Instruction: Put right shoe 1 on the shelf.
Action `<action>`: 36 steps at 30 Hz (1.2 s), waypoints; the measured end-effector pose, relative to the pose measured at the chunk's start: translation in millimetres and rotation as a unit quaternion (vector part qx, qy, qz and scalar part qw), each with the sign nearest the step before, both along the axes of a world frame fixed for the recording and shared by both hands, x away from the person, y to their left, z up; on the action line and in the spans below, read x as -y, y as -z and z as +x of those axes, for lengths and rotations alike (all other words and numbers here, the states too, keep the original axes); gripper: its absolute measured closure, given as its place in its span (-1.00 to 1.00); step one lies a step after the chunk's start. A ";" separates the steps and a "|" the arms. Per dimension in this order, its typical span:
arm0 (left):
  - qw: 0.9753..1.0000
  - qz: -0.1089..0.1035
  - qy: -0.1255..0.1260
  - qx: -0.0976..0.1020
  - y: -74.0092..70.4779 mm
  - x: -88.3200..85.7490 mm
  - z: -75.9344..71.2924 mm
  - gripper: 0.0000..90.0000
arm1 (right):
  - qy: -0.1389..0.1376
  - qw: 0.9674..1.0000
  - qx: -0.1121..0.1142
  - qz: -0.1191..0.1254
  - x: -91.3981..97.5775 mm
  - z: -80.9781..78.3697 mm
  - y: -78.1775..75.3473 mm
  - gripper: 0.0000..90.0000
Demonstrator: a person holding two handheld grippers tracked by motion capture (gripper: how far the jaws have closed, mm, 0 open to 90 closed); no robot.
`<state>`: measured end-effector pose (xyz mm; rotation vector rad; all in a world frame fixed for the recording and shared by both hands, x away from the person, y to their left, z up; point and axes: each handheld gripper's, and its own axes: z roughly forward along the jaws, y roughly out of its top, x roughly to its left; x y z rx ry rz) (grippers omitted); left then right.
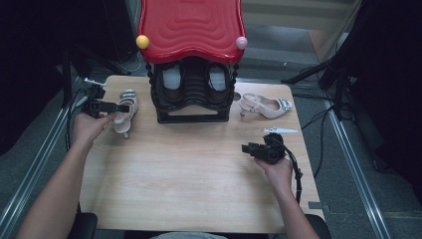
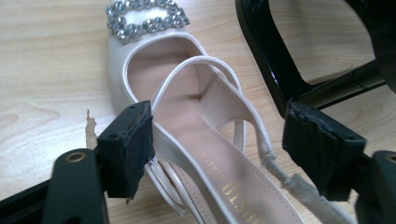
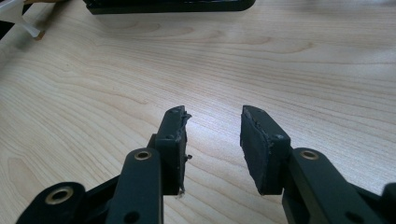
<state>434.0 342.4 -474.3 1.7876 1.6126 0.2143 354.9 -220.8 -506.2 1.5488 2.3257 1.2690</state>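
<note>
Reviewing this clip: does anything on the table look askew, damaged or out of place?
Yes. The two pale heeled shoes are split up: the left shoe stands upright by the left hand-held gripper, while the right shoe lies tipped on its side beyond the black shoe rack. The right hand-held gripper shows frayed pads.

sandal insole: gold brand lettering is showing, partly cut off and upside down, not fully readable.

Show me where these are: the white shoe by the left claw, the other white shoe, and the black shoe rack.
Left white shoe (image 2: 140, 21), left gripper view: on its rhinestone buckle.
Right white shoe (image 1: 266, 106), high view: on its side.
Black shoe rack (image 1: 193, 117), high view: on its front base bar.
</note>
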 end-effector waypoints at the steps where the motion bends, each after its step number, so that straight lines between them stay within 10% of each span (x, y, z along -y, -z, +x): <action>1: 1.000 -0.005 -0.001 0.001 1.2 -0.4 -0.2 -0.48 | 0.000 1.000 0.000 0.000 -0.2 0.0 0.1 0.38; 6: 1.000 0.012 -0.016 0.011 2.3 4.4 -0.2 -0.80 | -0.001 1.000 0.000 -0.003 -0.6 0.2 0.6 0.37; 18: 0.999 0.012 -0.025 -0.037 20.7 7.2 11.5 -0.80 | 0.000 1.000 -0.001 -0.003 -0.7 -0.2 0.1 0.36; 36: 0.996 0.047 -0.053 -0.050 35.5 15.5 18.8 -0.70 | 0.000 1.000 0.001 -0.008 -1.0 0.2 0.5 0.36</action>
